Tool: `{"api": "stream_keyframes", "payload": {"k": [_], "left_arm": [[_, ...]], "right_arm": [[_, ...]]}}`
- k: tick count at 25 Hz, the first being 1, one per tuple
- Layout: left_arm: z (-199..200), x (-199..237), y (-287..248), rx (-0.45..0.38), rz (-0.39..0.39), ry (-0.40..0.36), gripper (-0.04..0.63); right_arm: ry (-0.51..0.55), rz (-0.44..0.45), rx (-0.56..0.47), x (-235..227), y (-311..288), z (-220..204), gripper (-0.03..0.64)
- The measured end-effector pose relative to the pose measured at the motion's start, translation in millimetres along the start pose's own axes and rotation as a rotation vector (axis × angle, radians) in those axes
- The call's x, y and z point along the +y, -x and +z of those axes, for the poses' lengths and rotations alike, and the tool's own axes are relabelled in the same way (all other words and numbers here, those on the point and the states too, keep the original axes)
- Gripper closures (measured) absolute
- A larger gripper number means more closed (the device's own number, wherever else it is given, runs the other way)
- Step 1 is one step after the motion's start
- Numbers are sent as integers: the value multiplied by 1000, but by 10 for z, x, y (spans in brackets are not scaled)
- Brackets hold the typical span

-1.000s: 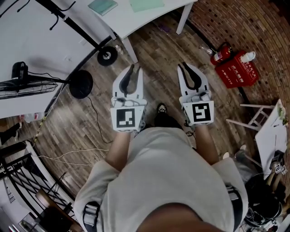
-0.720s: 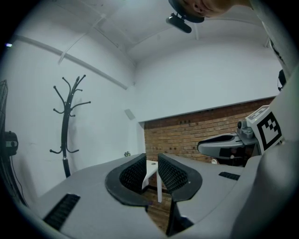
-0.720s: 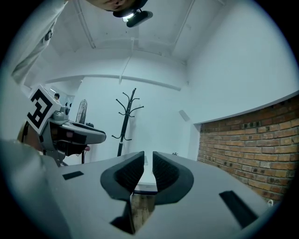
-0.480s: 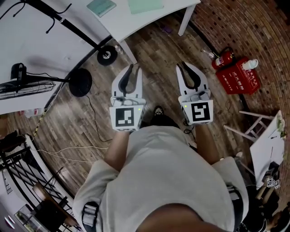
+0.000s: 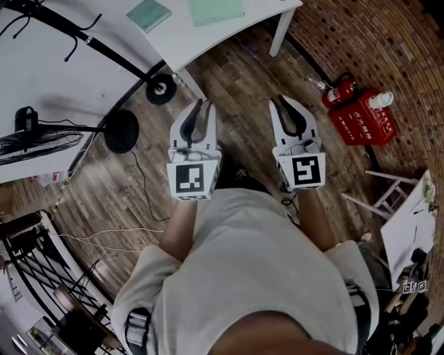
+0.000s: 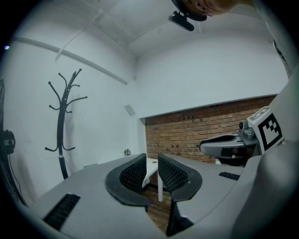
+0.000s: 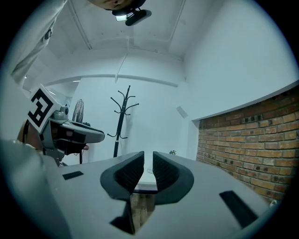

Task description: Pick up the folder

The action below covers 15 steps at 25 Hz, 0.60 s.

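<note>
1. The person stands on the wooden floor (image 5: 229, 76) with one pair of tongs in each hand. Both pairs are held level, side by side and apart, pointing to 12 o'clock.
2. The left tongs (image 5: 202, 103) are released. Their ribbed pads stand a narrow slit apart with nothing between them, and only a white bench leg shows through the gap.
3. The right tongs (image 5: 282, 100) are released too, with the pads slightly parted and nothing in them.
4. The white bench (image 5: 180, 38) lies ahead, between 11 and 12 o'clock of the person, well apart from both pairs of tongs.
5. The folder (image 5: 216, 10), which I take to be the pale green flat piece, lies flat on the bench at 12 o'clock and nothing touches it.
6. A smaller teal pad (image 5: 148, 14) lies near it on the same bench, at 11 o'clock.
7. A black coat stand (image 5: 90, 45) rises at 10 o'clock, and a black fan (image 5: 41, 135) stands at 9 o'clock.
8. At 2 o'clock a red fire extinguisher (image 5: 338, 90) and a red box (image 5: 364, 114) sit at the foot of the brick wall (image 5: 388, 41).
</note>
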<state>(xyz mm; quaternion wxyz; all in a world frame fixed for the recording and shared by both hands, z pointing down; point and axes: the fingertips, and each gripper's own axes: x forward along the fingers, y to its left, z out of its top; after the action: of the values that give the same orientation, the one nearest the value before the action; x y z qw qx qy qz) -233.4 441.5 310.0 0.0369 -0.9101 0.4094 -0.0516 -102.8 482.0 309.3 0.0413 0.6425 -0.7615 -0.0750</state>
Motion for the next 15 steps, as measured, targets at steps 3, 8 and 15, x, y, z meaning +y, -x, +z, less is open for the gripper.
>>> {"api": "stream_keyframes", "payload": {"k": [3, 8, 15], "left_arm": [[-35, 19, -164, 3, -21, -2, 525], [-54, 55, -527, -9, -55, 4, 525], [-61, 203, -1194, -19, -75, 36, 525]], "right_arm": [[7, -20, 8, -108, -94, -47, 560], [15, -55, 7, -334, -295, -103, 557], [16, -67, 29, -699, -792, -231, 554]]}}
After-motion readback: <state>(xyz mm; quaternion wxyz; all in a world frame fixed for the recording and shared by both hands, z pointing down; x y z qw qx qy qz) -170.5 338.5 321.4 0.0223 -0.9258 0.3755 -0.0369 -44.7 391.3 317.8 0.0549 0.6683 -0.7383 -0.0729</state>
